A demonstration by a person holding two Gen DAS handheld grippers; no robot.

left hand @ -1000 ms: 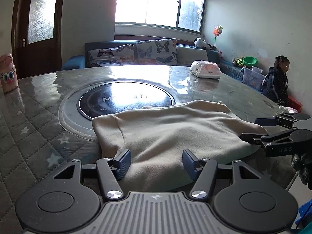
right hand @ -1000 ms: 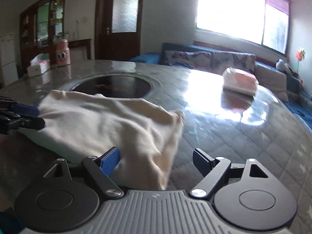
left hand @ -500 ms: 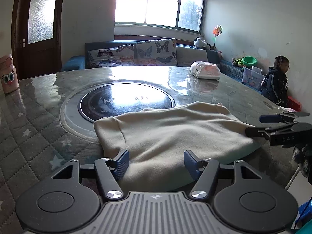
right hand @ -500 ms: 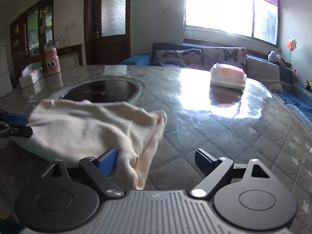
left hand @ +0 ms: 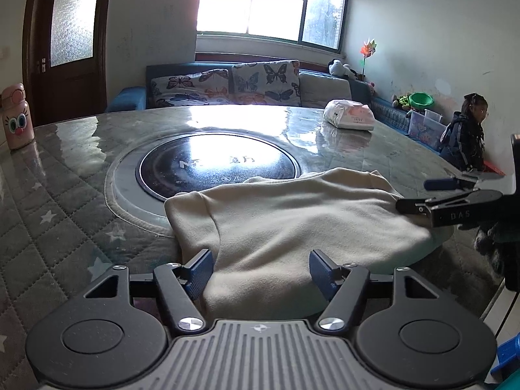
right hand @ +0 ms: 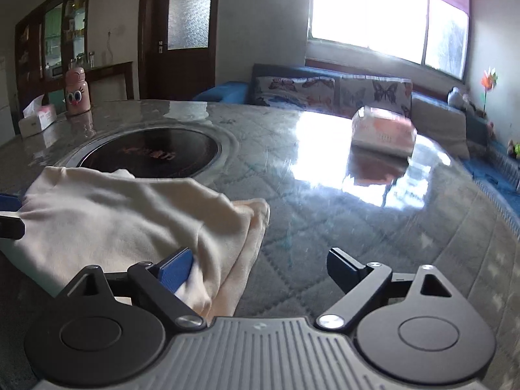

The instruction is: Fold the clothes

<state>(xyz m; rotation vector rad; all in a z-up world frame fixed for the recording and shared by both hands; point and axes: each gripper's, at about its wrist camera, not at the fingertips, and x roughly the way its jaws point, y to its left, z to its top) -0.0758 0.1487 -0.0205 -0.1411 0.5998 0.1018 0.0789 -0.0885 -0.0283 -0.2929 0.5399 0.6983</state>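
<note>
Glossy quilted counter [left hand: 65, 175] carries a folded cream fleece garment [left hand: 292, 221]; both hand-held grippers, left [left hand: 260, 268] and right [right hand: 256, 268], gape empty, so each should pinch a near corner evenly.

Our matte black left gripper [left hand: 260, 269] with blue rubber pads [left hand: 201, 272], silver screws, ribbed grey housing, right gripper [right hand: 259, 269] matching

Bright window [left hand: 273, 3], butterfly-cushion sofa [left hand: 227, 86], dark wooden door [left hand: 68, 42].
</note>
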